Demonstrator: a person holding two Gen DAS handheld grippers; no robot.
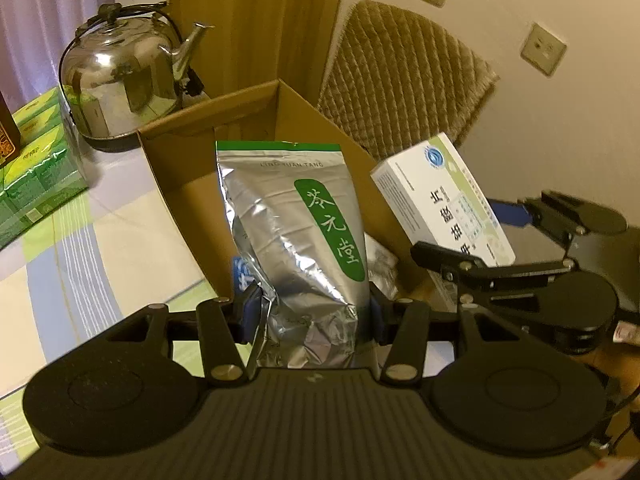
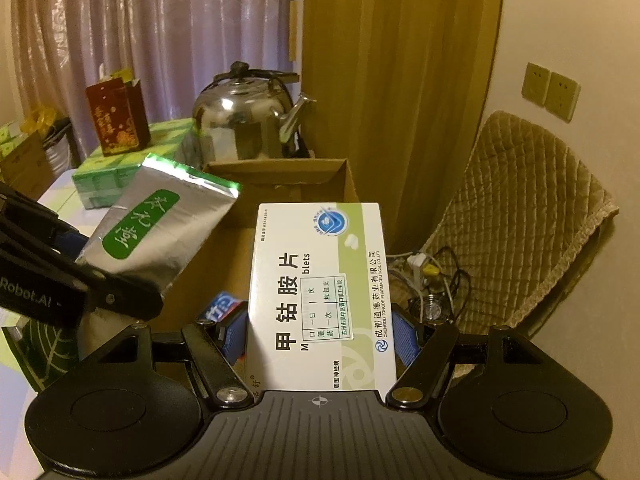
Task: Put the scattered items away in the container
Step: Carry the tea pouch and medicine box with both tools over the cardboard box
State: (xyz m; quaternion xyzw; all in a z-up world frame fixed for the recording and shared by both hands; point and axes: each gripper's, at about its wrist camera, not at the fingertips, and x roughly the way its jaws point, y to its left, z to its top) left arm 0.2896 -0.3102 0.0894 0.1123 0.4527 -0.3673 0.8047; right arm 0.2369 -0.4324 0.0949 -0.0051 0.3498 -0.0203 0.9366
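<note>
A silver foil pouch (image 1: 296,240) and a white medicine box (image 2: 320,296) hang over the open cardboard box (image 1: 256,104); your left gripper (image 1: 312,312) clamps the pouch, your right gripper (image 2: 320,336) the medicine box, kettle (image 1: 120,80) behind.

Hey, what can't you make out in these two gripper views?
- Box inside: left view, the foil pouch covers most of it; right view, the medicine carton does.
- Blue packet: pouch and carton hide all but a corner.
- Left gripper fingertips: behind the pouch.
- Carton's small print: too small.
</note>
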